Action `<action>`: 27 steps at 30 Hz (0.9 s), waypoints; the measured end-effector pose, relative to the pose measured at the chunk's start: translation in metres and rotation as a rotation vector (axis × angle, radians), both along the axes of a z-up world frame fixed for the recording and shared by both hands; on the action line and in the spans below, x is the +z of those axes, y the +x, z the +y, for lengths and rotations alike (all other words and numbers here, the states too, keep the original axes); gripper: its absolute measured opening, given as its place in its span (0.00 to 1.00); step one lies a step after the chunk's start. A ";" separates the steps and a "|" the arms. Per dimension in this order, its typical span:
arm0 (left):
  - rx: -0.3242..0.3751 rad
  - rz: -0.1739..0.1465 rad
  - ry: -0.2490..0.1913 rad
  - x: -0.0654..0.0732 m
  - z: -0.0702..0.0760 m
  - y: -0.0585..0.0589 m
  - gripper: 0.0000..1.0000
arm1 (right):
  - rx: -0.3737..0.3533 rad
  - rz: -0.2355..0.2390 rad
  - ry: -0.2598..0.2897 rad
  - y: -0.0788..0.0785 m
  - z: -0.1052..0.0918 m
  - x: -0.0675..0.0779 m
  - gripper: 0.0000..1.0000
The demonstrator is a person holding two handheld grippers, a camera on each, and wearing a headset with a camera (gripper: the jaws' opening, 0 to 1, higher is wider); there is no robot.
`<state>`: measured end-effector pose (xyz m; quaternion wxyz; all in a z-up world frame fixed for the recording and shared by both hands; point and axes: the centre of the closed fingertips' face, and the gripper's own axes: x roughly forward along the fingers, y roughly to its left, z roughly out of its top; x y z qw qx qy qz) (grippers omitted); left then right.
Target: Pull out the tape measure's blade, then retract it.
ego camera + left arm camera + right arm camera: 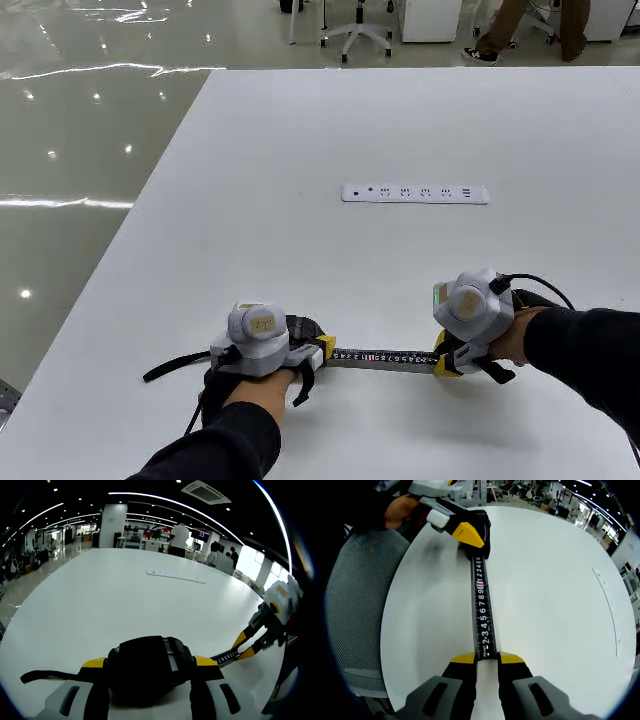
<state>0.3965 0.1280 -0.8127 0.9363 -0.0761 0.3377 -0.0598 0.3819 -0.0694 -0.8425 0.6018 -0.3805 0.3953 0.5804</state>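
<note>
Case (150,655): black tape-measure body, on the person's side of the strip (414,193), off its left end and well apart. It sits low at the table (300,130); resting or just lifted cannot be told.
Left gripper (150,664): jaws narrowed onto the case, one yellow tip at each flank. Judged an anchor hold, so the body stays put while the blade is drawn.
Blade (481,600): a short numbered length out of the case mouth, straight and scale side up, running along the strip's near side toward its right end.
Right gripper (486,659): jaws pinched onto the blade's free end, on the person's side of the strip near its right end. Judged a tip hold that keeps the blade taut and in line with the mouth, so it neither kinks nor snaps back.
Strap (45,676): black loop trailing slack from the case, on the side away from the blade.
Container: the case is the one holder here. It is judged to house the rest of the blade coiled inside, with only a small share out.
Stage: pull-out begun, judged early; retraction not yet done.
</note>
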 end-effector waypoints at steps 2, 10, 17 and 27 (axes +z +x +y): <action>-0.001 0.000 0.001 0.000 0.000 0.000 0.61 | 0.001 0.000 0.000 0.000 0.002 0.000 0.11; -0.002 0.001 0.000 0.000 0.000 0.000 0.61 | -0.001 -0.002 0.012 0.000 0.006 0.000 0.11; -0.003 0.003 -0.001 0.000 0.000 0.000 0.61 | 0.000 -0.002 0.019 0.000 0.012 -0.001 0.11; -0.003 0.007 -0.005 -0.001 0.000 0.000 0.61 | -0.004 -0.001 0.034 0.000 0.019 0.000 0.11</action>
